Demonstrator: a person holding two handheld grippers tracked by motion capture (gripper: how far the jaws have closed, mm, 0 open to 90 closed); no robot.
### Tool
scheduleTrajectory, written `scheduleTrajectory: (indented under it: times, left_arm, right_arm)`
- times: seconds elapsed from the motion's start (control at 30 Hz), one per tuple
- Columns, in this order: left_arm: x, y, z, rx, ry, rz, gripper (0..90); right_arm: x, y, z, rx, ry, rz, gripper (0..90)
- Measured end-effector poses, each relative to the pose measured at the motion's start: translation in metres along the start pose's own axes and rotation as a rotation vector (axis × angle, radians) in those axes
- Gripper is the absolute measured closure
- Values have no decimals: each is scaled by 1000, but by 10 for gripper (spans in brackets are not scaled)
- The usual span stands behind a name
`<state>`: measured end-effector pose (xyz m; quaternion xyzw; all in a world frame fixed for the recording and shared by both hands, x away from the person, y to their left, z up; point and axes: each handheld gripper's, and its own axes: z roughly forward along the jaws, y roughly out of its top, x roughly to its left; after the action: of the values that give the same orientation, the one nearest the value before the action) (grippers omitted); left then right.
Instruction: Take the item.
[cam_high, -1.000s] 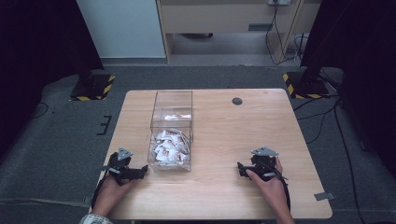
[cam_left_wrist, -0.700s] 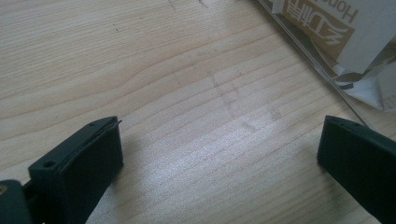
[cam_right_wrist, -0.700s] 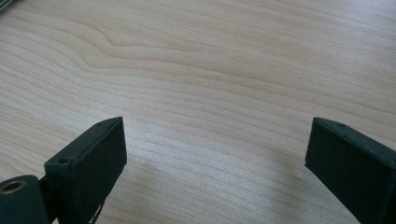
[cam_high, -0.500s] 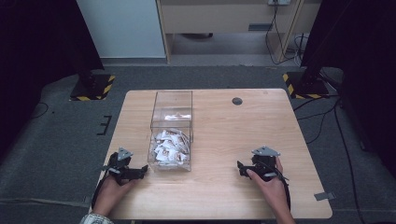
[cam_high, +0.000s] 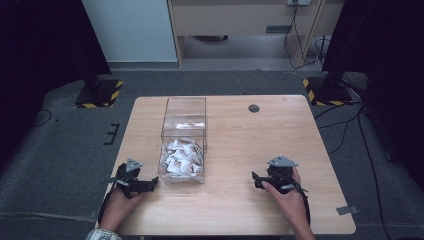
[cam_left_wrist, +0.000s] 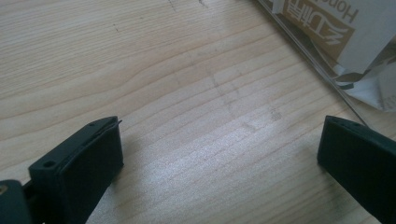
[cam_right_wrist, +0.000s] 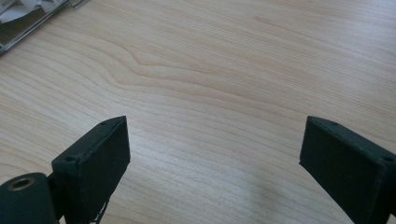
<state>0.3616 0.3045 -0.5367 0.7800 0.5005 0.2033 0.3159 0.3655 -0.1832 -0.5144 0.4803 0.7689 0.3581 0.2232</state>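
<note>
print on the white paper sachets (cam_high: 181, 159) in the clear plastic box (cam_high: 184, 109) i cannot read; my left gripper (cam_left_wrist: 219, 154) and right gripper (cam_right_wrist: 215, 158) rest wide open, holding nothing, on the light wooden table (cam_high: 240, 145), grey carpet floor (cam_high: 65, 145) around.

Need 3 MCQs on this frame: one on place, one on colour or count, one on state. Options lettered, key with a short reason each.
1. Where does the clear box stand on the table?
A. left of the middle, nearer the left gripper
B. at the far right edge
C. between the right gripper and the near edge

2. What colour are the packets in the box?
A. mostly white
B. bright red
C. dark blue

3. How do the jaws of the left gripper and the right gripper stand?
A. both open with nothing between them
B. both shut on packets
C. left shut, right open

Key: 1 A, the high view shows the box just beside the left gripper. 2 A, the heap looks white with some brown print. 3 A, each gripper view shows bare wood between wide-set jaws.
</note>
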Motion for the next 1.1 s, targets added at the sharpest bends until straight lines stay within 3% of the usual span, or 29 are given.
scheduleTrajectory:
  times: [0.27,0.37,0.63,0.67,1.1]
  left_arm:
    - [0,0,0,0,-1,0,0]
    - [0,0,0,0,0,-2,0]
    - [0,0,0,0,0,-2,0]
    - [0,0,0,0,0,-2,0]
    - [0,0,0,0,0,-2,0]
  right_arm:
    - [11,10,0,22,0,-45,106]
    - [18,17,6,80,-19,-59,116]
    - [26,32,12,102,11,-100,126]
    - [29,36,15,114,3,-136,132]
    - [33,60,18,124,28,-142,137]
